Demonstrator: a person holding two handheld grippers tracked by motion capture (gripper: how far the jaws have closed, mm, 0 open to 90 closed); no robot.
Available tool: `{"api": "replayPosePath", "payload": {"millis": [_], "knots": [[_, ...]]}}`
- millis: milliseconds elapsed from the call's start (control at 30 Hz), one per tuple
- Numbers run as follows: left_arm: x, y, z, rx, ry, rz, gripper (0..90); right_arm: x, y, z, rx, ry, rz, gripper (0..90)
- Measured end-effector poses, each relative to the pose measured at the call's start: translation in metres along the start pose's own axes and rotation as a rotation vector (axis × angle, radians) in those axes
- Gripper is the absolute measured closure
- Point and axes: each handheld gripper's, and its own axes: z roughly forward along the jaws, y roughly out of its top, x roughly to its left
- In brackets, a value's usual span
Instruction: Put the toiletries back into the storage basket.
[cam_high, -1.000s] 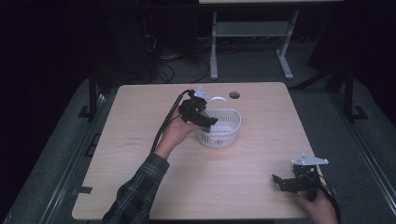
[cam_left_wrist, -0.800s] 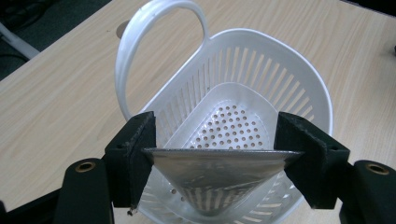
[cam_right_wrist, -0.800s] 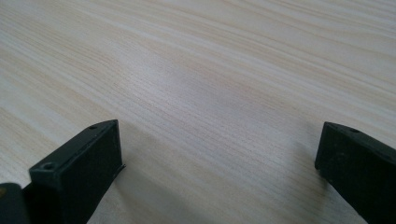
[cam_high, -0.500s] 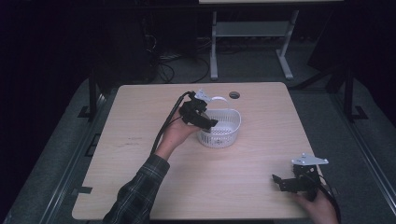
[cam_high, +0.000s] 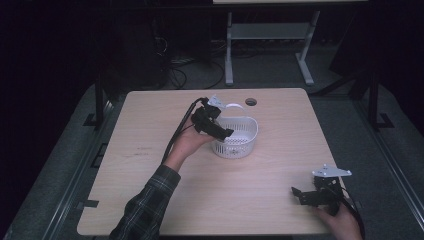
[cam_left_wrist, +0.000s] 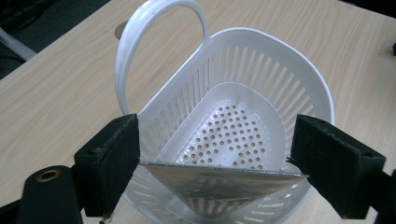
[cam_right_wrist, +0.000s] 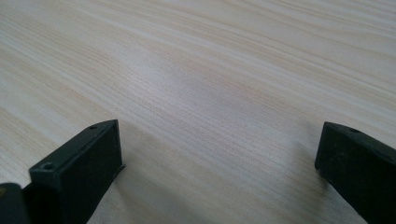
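**Inspector:** One white slotted plastic basket (cam_high: 235, 137) stands upright on the desk (cam_high: 150, 150), just on your side of the round cable hole (cam_high: 251, 102) near the far edge. Your left hand-held gripper (cam_high: 225, 134) hangs over the basket's near-left rim. In the left gripper view its jaws stand spread, with a thin silvery sheet (cam_left_wrist: 224, 179) spanning the gap between the pads above the basket's mouth. I cannot tell whether the sheet is pinched or merely lying there.

**Operator:** And how do you rate the basket for handling?

**Inspector:** My judgement: light, thin-walled, somewhat springy. The slotted wall and perforated floor (cam_left_wrist: 229, 140) would flex under a hard squeeze, and smooth plastic may slip. You would do best to take it by the looped handle (cam_left_wrist: 154, 42) or the thicker rim, not mid-wall. The sheet looks flimsy and likely to buckle if pressed edgewise.

**Operator:** Your count?

**Inspector:** One basket, one handle on it, one sheet, one cable hole, two hand-held grippers. The basket holds nothing.

**Operator:** The right side?

**Inspector:** Your right hand-held gripper (cam_high: 312, 195) rests well apart from the basket, at the desk's near right corner. Its jaws are spread wide over bare wood, holding nothing.
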Motion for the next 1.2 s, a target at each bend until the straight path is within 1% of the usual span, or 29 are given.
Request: {"api": "replayPosePath", "payload": {"millis": [200, 267, 600, 733, 900, 1067, 1167, 1200], "knots": [[0.002, 0.000, -0.012, -0.024, -0.003, -0.009, 14.8, 0.000, 0.000, 0.000, 0.000, 0.000, -0.001, 0.0], [0.002, -0.001, -0.016, -0.021, -0.007, -0.005, 14.8, 0.000, 0.000, 0.000, -0.001, 0.000, -0.001, 0.0], [0.003, -0.012, -0.035, -0.034, -0.004, -0.002, 14.6, 0.000, 0.000, 0.000, 0.000, 0.000, 0.000, 0.0], [0.002, -0.019, -0.043, -0.043, -0.002, -0.008, 14.6, 0.000, 0.000, 0.000, -0.001, 0.000, -0.001, 0.0], [-0.001, -0.030, -0.052, -0.048, 0.001, -0.005, 14.6, 0.000, 0.000, 0.000, 0.000, 0.000, 0.000, 0.0], [-0.003, -0.041, -0.061, -0.067, 0.004, -0.009, 14.6, 0.000, 0.000, 0.000, 0.000, 0.000, 0.000, 0.0], [-0.003, -0.048, -0.066, -0.069, 0.011, -0.006, 14.6, 0.000, 0.000, 0.000, -0.001, 0.000, -0.001, 0.0], [-0.004, -0.051, -0.068, -0.076, 0.011, -0.015, 14.6, 0.000, 0.000, 0.000, 0.000, 0.000, 0.000, 0.0]]}}
